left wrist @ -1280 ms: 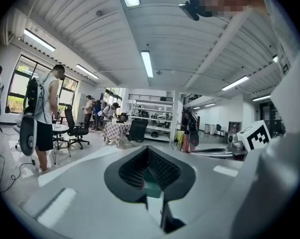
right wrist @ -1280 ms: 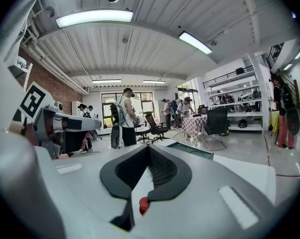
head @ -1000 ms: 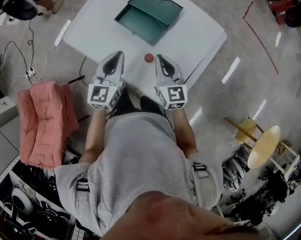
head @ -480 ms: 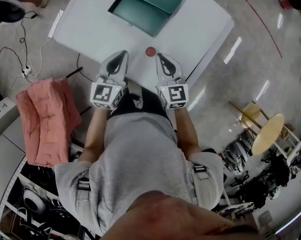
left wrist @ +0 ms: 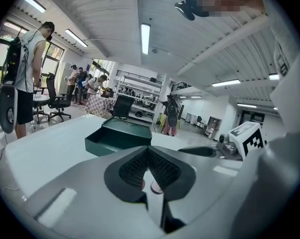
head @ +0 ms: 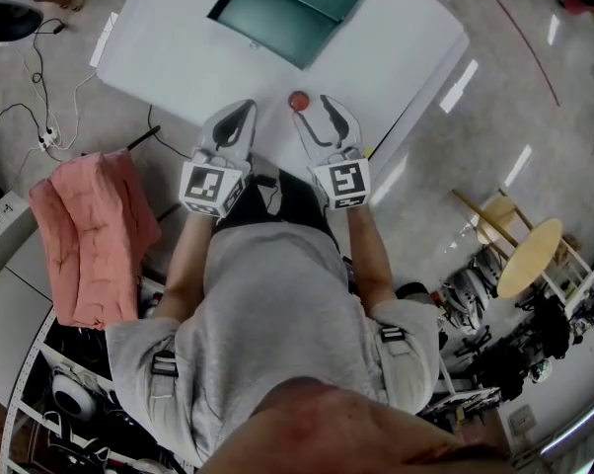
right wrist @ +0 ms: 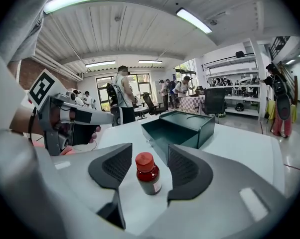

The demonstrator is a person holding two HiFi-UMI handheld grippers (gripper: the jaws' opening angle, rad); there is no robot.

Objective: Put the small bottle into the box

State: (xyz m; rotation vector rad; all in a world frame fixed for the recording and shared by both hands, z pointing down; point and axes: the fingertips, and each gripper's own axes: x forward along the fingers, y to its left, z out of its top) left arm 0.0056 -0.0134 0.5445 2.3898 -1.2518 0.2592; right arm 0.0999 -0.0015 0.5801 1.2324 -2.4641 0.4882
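Small bottle (right wrist: pixel 149 176): upright on the white table (head: pixel 406 47), red cap on top, standing between the jaws of your right gripper (right wrist: pixel 150 166) (neither pad touches it).
Right gripper: jaws wide apart, having just swung open; you grip nothing.
Left gripper (left wrist: pixel 149 156): jaws pressed together, empty, beside the right one.
Green box (right wrist: pixel 177 128): open, beyond the bottle, not touching it.

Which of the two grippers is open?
The right gripper: its jaws have just been opening, and the small red-capped brown bottle stands between them untouched. The left gripper is shut.
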